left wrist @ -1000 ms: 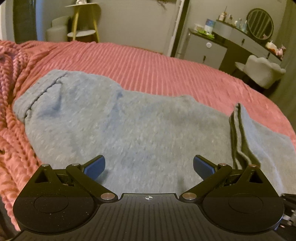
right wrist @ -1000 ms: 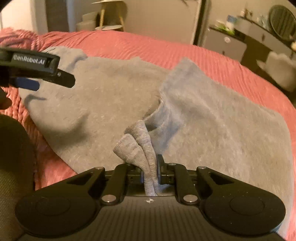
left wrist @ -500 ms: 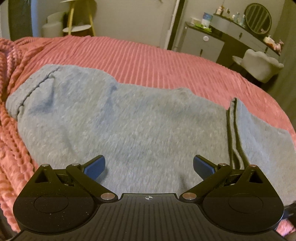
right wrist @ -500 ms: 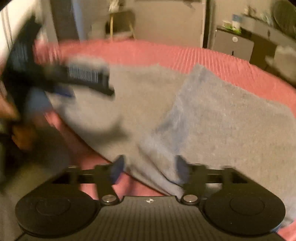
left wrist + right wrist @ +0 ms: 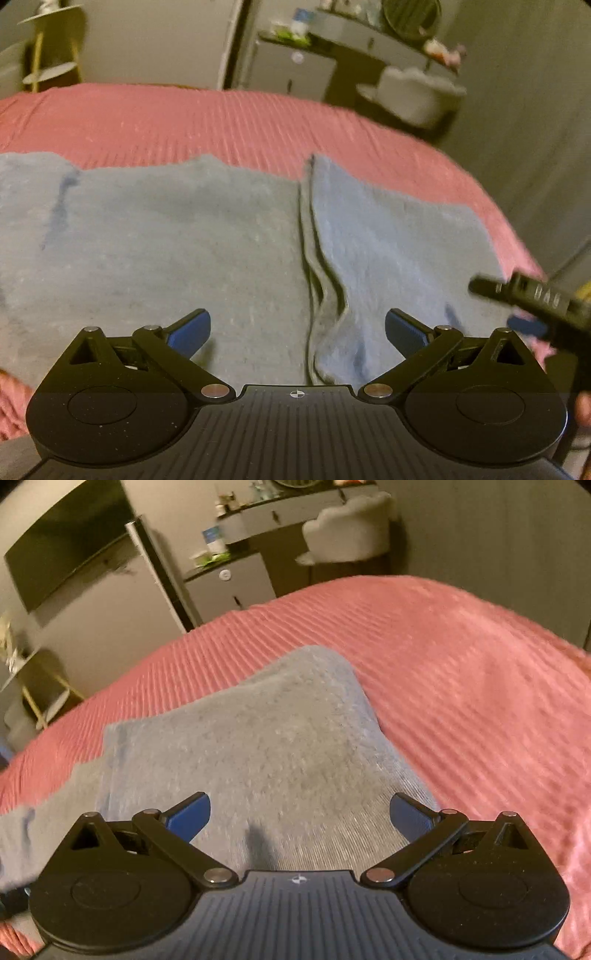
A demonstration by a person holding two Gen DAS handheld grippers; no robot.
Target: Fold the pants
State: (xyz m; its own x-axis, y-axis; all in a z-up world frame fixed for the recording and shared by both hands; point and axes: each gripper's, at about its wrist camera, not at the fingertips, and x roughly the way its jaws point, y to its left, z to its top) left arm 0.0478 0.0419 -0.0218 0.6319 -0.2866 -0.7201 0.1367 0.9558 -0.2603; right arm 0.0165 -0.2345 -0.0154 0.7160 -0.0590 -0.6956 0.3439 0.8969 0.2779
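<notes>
Lying flat: the grey pants (image 5: 192,243) are spread across the pink bedspread (image 5: 229,122), filling the near half of the left wrist view.
Fold: one part of the pants is laid over the rest, its dark-edged hem (image 5: 314,280) running from the far edge of the cloth toward the camera, right of the middle.
Folded part: in the right wrist view it shows as a grey panel (image 5: 280,738) with a rounded far corner, resting on the bedspread (image 5: 461,672).
Left gripper (image 5: 297,328): hangs over the pants with its jaws spread wide; the blue pads (image 5: 192,330) are clear of the cloth and nothing is between them.
Right gripper (image 5: 300,812): its jaws have just been opening and now stand wide apart over the folded panel, released, with no cloth pinched between the blue pads (image 5: 406,814).
Right gripper from the left view: a blurred black arm with one blue pad (image 5: 532,299) reaches in from the right edge, above the right end of the pants.
Room: a pale chair (image 5: 413,92) stands beyond the bed beside a dark dresser (image 5: 354,44); a yellow-legged side table (image 5: 55,48) stands at far left.
Sharpness: both views are smeared by motion, so fine detail of the cloth cannot be told.
</notes>
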